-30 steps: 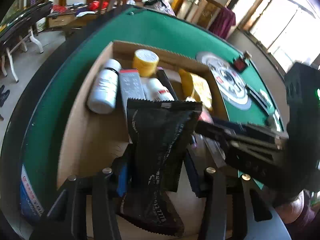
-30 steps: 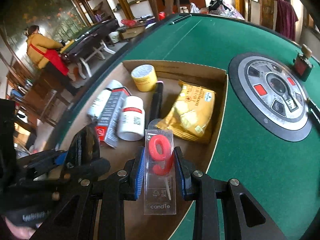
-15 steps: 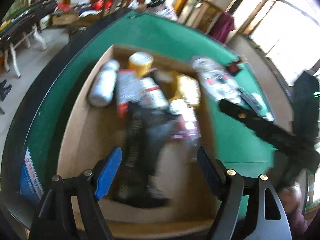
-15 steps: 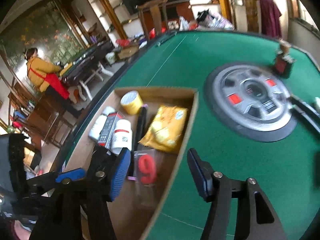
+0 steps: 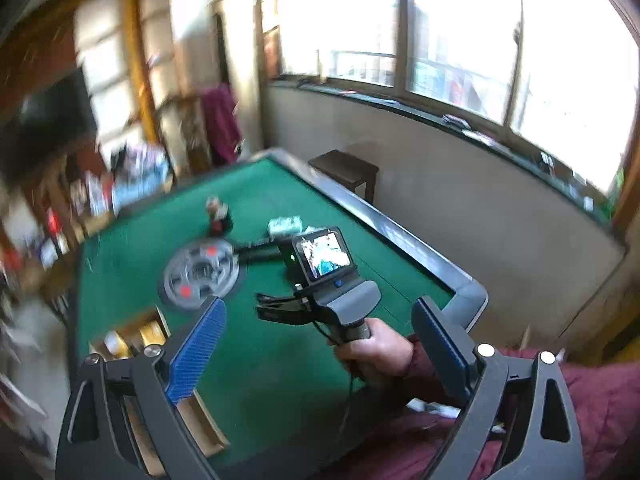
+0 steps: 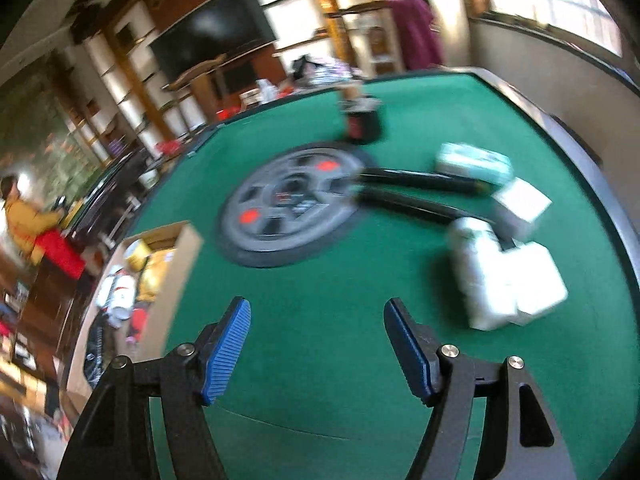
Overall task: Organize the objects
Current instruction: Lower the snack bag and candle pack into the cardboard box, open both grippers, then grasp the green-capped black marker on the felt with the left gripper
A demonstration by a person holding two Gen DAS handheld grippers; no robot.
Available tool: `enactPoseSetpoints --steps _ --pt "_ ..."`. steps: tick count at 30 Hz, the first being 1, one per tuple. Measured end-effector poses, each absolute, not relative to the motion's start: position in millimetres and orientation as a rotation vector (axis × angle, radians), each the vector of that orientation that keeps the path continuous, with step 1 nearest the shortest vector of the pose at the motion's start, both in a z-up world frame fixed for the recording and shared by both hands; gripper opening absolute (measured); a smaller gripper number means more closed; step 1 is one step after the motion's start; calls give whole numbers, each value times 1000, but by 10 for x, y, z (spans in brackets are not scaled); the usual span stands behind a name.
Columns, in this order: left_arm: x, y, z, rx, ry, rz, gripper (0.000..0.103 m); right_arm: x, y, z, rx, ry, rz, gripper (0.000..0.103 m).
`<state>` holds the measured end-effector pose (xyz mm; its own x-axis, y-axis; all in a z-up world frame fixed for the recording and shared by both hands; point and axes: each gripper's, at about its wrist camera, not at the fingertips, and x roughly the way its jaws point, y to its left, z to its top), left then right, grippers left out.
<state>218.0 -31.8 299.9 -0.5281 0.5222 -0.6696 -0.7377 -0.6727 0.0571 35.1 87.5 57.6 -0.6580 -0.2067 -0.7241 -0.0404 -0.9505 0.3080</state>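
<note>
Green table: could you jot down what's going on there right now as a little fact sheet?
surface: green table with a round centre panel
box: cardboard box at the left edge, holding several items
loose items: white packets and black sticks on the right
left gripper: empty, jaws opening
right gripper: empty, jaws opening

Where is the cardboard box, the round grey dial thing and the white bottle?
cardboard box point(image 6: 182, 248): right wrist view, on its right wall.
round grey dial point(image 6: 294, 202): right wrist view, near its middle.
white bottle point(image 6: 478, 268): right wrist view, on its blurred body.
</note>
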Motion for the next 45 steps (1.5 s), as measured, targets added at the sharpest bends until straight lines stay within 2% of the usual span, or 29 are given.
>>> enactPoseSetpoints --steps 6,12,15,20,26,32,36,37,39,40,41,43,45 --pt "2081 -347 3021 -885 406 2210 94 425 1323 485 1296 -575 -2788 75" --pt "1949 -724 2890 -855 421 2242 94 387 1242 569 1292 -552 -2791 75" --pt "1674 -1070 2597 -925 343 2255 94 313 1160 657 1271 -541 -2805 75" --pt "1119 -1658 1812 -1205 156 2240 94 98 978 766 1273 -519 -2816 75" --pt "907 -2088 1484 -1322 -37 2256 94 -45 794 955 1247 -480 -2810 75" --pt "870 -2074 1468 -1325 -109 2248 94 151 1003 1342 1218 -263 -2894 75" --pt "774 -1724 1424 -1283 -46 2252 94 231 1418 1789 1148 -49 -3053 76" --pt "734 -1639 1420 -1285 -31 2253 94 230 1499 1883 1125 -34 -3081 78" --pt "620 -1414 1418 -1299 -16 2240 94 211 1750 2147 1055 -1 -3162 88" --pt "576 -1321 1409 -1300 -16 2230 94 181 1842 2221 1049 12 -3183 99" --pt "532 -1224 1398 -1301 -14 2229 94 132 1929 2251 1061 16 -3186 102" --pt "480 -1050 1346 -1285 -22 2249 94 32 2044 2130 1119 -2 -3140 102" --pt "455 -926 1252 -1282 -52 2265 94 -73 2084 1746 1220 -89 -3026 102"
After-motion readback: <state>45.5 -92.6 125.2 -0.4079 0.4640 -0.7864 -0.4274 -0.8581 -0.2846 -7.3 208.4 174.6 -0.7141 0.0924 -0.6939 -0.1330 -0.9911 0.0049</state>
